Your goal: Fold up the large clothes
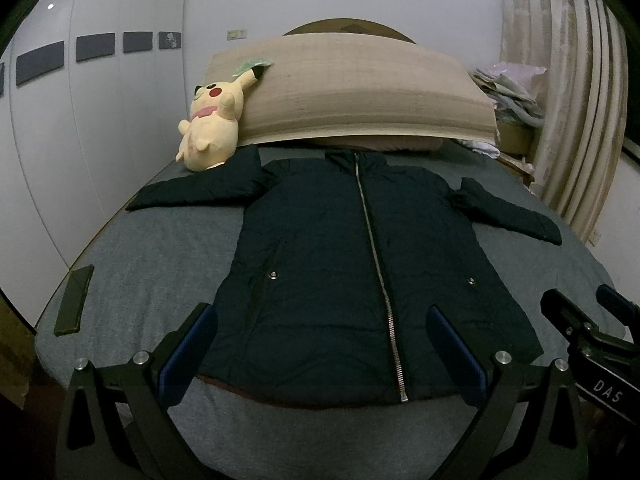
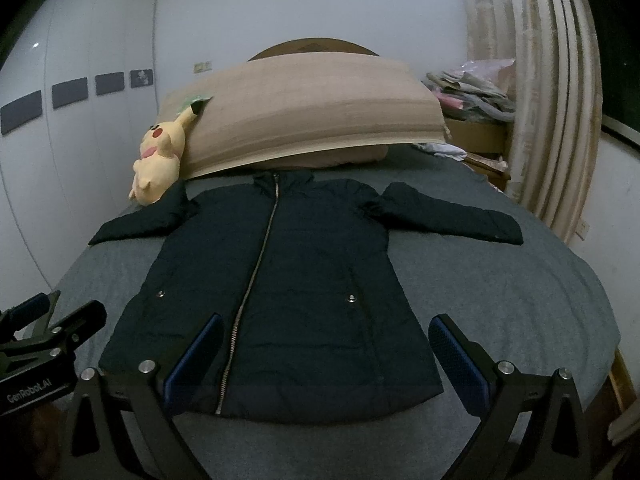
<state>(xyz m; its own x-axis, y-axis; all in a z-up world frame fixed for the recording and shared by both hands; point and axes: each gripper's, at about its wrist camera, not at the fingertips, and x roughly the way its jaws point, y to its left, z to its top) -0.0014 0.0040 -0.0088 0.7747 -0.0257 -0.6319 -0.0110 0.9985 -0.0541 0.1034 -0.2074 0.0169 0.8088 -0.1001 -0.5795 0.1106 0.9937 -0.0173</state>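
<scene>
A dark navy zip-up jacket (image 1: 340, 248) (image 2: 288, 264) lies flat and face up on the grey bed (image 1: 152, 248) (image 2: 500, 280), zipped shut, both sleeves spread out to the sides. Its hem is nearest to me. My left gripper (image 1: 320, 320) hovers open above the hem with nothing between its blue-padded fingers. My right gripper (image 2: 326, 328) is open too, over the hem's right half, empty. Each gripper shows at the edge of the other's view: the right gripper (image 1: 580, 300) at the right edge, the left gripper (image 2: 60, 312) at the left edge.
A yellow plush toy (image 1: 212, 128) (image 2: 158, 160) leans on a beige pillow (image 1: 360, 92) (image 2: 304, 116) at the head of the bed, by the left sleeve. A dark phone (image 1: 74, 300) lies near the bed's left edge. Piled clothes (image 2: 468, 92) and curtains (image 2: 540, 100) stand at the right.
</scene>
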